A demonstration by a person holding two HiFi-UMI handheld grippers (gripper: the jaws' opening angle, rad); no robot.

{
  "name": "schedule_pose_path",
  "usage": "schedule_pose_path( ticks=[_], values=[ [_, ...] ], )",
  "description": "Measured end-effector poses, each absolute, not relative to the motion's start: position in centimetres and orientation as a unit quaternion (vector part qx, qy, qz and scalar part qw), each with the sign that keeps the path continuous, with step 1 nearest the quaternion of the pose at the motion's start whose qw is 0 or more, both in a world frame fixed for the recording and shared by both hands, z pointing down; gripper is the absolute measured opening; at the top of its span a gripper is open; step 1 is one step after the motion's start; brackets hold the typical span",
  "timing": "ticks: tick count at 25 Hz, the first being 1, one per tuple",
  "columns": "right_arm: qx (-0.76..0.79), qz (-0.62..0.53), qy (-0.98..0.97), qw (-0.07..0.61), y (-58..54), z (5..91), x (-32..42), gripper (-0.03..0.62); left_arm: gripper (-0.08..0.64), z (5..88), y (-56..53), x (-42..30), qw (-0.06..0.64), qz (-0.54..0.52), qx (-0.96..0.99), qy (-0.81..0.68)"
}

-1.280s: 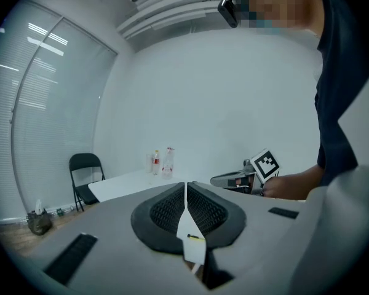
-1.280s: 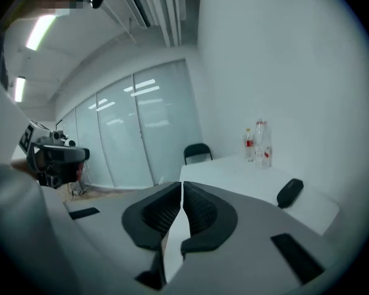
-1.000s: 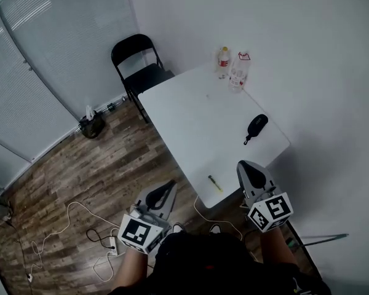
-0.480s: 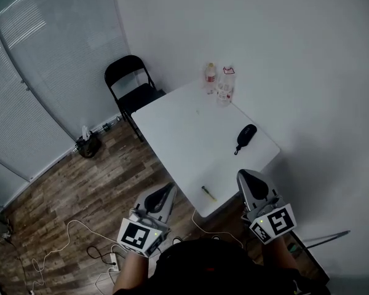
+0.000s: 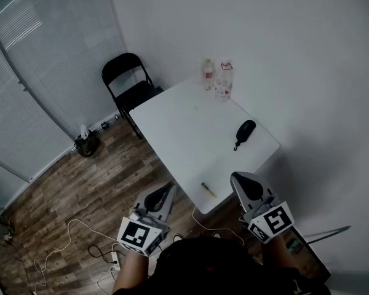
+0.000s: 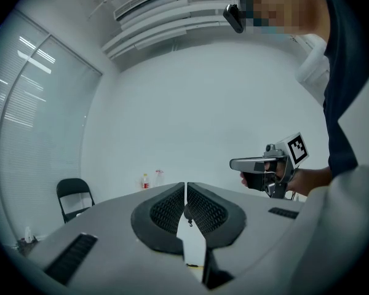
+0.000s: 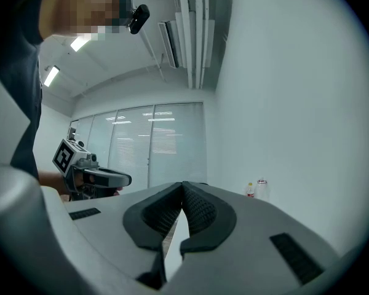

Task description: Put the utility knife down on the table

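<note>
My left gripper (image 6: 185, 189) and right gripper (image 7: 182, 188) each have their ribbed black rubber fingers (image 6: 163, 211) clenched on nothing, hovering off the near edge of the smooth white desk (image 5: 190, 128). The utility knife (image 5: 208, 190), a slim yellowish bar, lies flat near that edge. Its long axis slants from far-left to near-right, and the blade end is probably too small to tell.
</note>
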State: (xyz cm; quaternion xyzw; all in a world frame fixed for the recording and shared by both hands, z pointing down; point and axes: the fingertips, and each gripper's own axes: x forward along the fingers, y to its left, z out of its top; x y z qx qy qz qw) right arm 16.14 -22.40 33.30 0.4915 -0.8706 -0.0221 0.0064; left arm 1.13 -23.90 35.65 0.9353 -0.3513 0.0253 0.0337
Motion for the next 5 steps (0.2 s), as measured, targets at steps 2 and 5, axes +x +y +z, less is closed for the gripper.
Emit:
schedule_pose_path(
  ticks=[2, 5],
  values=[
    [0.49, -0.021, -0.871, 0.008, -22.35, 33.42, 15.96, 0.023, 0.031, 35.84, -23.83, 0.97, 0.036, 0.028, 0.935, -0.351],
    [0.489, -0.02, -0.872, 0.012, -22.46, 33.54, 15.67, 0.021, 0.031, 35.93, -23.81, 0.76, 0.037, 0.031, 0.935, -0.35]
  ],
)
